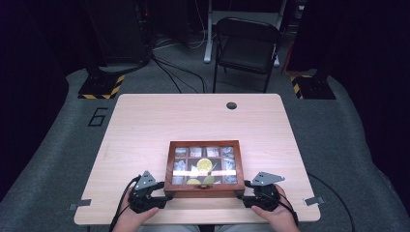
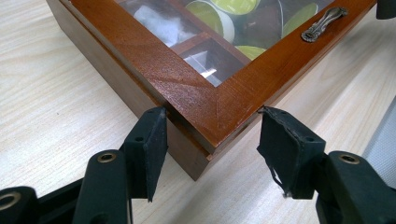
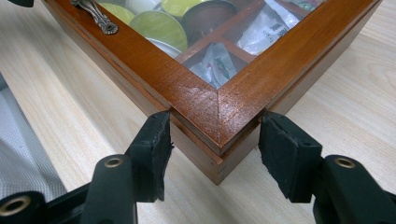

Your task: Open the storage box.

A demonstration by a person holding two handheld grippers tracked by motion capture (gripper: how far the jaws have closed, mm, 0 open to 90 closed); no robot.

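Note:
A brown wooden box [image 1: 204, 188] with a glass lid lies near the table's front edge. Through the glass I see compartments with packets and round yellow-green capsules. My left gripper [image 1: 167, 195] straddles the box's front left corner [image 2: 187, 79], and both pads [image 2: 152, 140] rest against the two side walls that meet there. My right gripper [image 1: 240, 195] clasps the front right corner [image 3: 187, 88] the same way, its pads [image 3: 285, 149] against the wood. A small metal handle [image 2: 324, 23] sits on the lid's front rail. The lid is down.
The light wooden table [image 1: 145, 121] has a round cable hole [image 1: 231, 105] at the back. A black folding chair [image 1: 246, 43] stands behind it, with cables on the grey floor. The person's hands [image 1: 270, 215] come in at the front edge.

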